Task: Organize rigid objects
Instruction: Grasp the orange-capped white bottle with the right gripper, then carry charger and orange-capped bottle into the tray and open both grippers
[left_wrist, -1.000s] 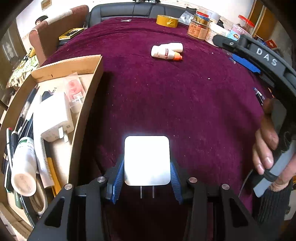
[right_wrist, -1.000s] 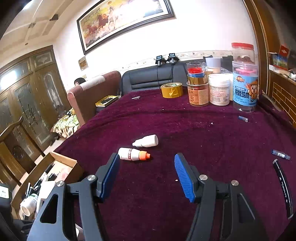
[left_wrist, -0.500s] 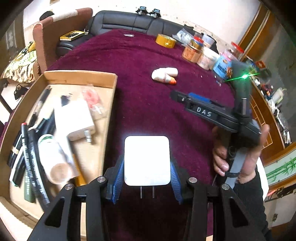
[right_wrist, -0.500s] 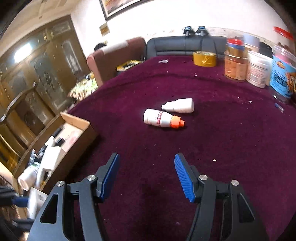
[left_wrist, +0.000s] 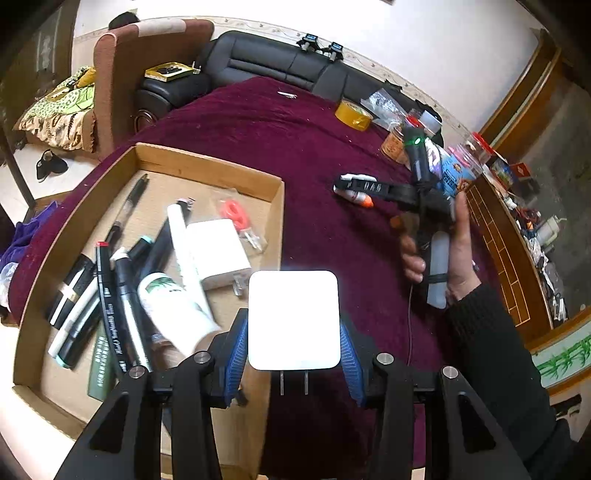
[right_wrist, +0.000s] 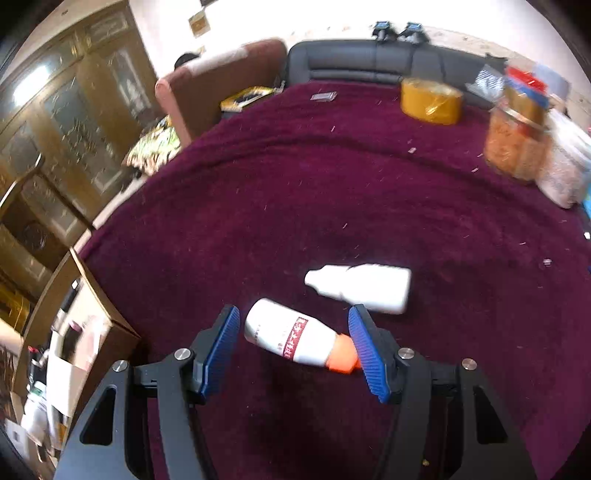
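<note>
Left gripper (left_wrist: 293, 354): its blue pads are squeezing a white charger block (left_wrist: 293, 319) from both sides, prongs pointing back toward the camera. It's hanging above the near right corner of the cardboard box (left_wrist: 207, 164), right over the edge where box meets cloth.

Right gripper (right_wrist: 293, 350): jaws are sitting wide apart, not gripping anything. The orange-capped bottle (right_wrist: 291, 341) is lying on its side between the pads, cap end right up against the right pad, base end clear of the left one.

White bottle (right_wrist: 364, 286): lying flat just beyond the orange-capped one, nozzle pointing left, outside the jaws.

Box contents: a second white charger (left_wrist: 218, 253), a white tube with green print (left_wrist: 173, 306), a bunch of markers (left_wrist: 107, 295) and a little packet with something orange-red (left_wrist: 234, 218) are all sitting in there, piled loosely.

Table (right_wrist: 332, 184): wearing a dark maroon cloth, with a roll of yellow tape (right_wrist: 430, 99) and some jars (right_wrist: 515, 136) standing along the far side.

Right hand (left_wrist: 458, 254): wrapping around the right gripper's handle in the left wrist view, well apart from the box.
</note>
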